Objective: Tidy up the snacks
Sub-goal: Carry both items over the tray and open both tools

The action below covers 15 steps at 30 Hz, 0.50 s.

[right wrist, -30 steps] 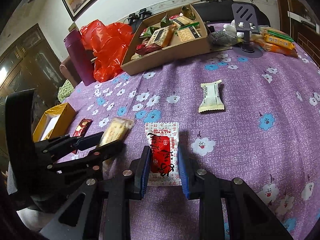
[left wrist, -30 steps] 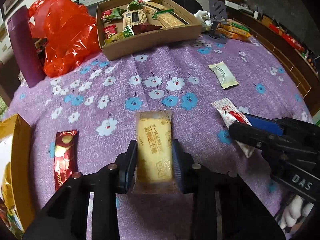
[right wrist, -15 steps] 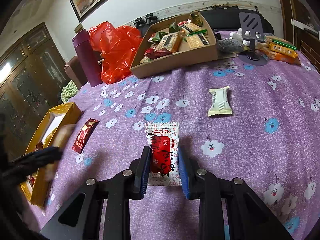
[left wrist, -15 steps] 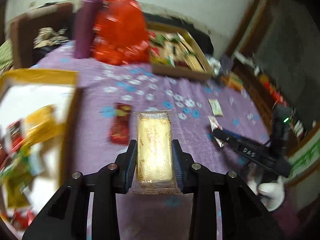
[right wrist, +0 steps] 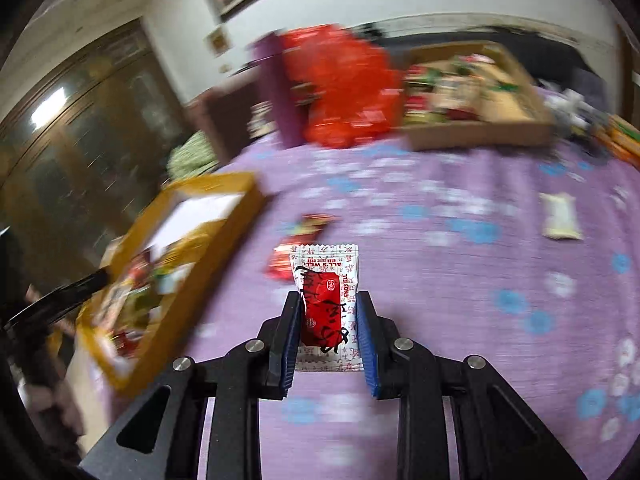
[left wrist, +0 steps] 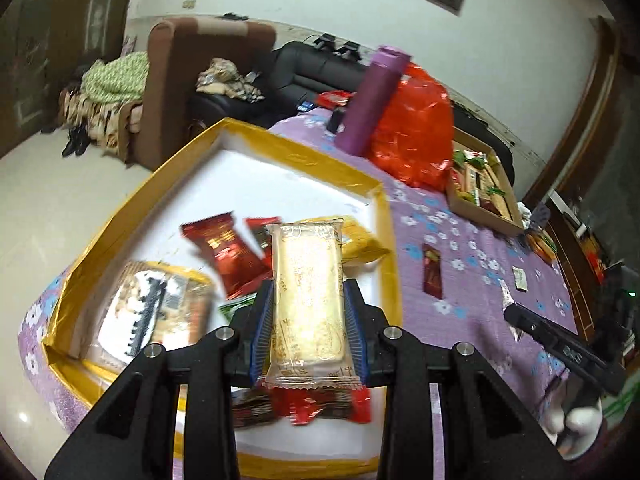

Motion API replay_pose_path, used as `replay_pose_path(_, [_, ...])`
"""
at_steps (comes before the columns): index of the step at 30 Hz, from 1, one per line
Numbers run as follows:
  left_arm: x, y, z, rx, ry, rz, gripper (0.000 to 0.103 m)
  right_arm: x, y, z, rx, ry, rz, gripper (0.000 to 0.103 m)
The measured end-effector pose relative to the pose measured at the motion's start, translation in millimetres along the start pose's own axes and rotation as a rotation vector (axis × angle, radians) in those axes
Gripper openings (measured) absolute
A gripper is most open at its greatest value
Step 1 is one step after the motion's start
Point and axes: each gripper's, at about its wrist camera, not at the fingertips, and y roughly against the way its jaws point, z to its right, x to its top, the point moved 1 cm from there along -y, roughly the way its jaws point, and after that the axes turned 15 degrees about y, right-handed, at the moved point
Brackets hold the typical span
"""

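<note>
Left wrist view: the left tongs clamp a yellow biscuit packet above the gold box, which holds red and yellow snacks (blurred) at the bench's corner.

Right wrist view: the right tongs clamp a red-and-white sachet over the purple floral cloth, beside that box.

Dim indoor light, fisheye-bent edges, heavy motion blur

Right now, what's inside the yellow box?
The yellow box holds a red wrapper, a yellow packet, a printed pack and more. The pale bar held in the left gripper covers some of them.
</note>
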Motion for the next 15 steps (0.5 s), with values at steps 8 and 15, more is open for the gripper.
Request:
replay_pose_path(8, [-8.3, -3.1, -32.3, -0.002, 0.047, -0.055, 0.032, 28.8, -41.1, -102.2, 0.153, 0.134, -0.053, 0.027])
replay_pose_path(15, [-0.5, 12.9, -45.6, -0.05, 0.118, -0.05, 0.04, 34.6, -70.5, -139.6, 0.172, 0.18, -0.073, 0.031])
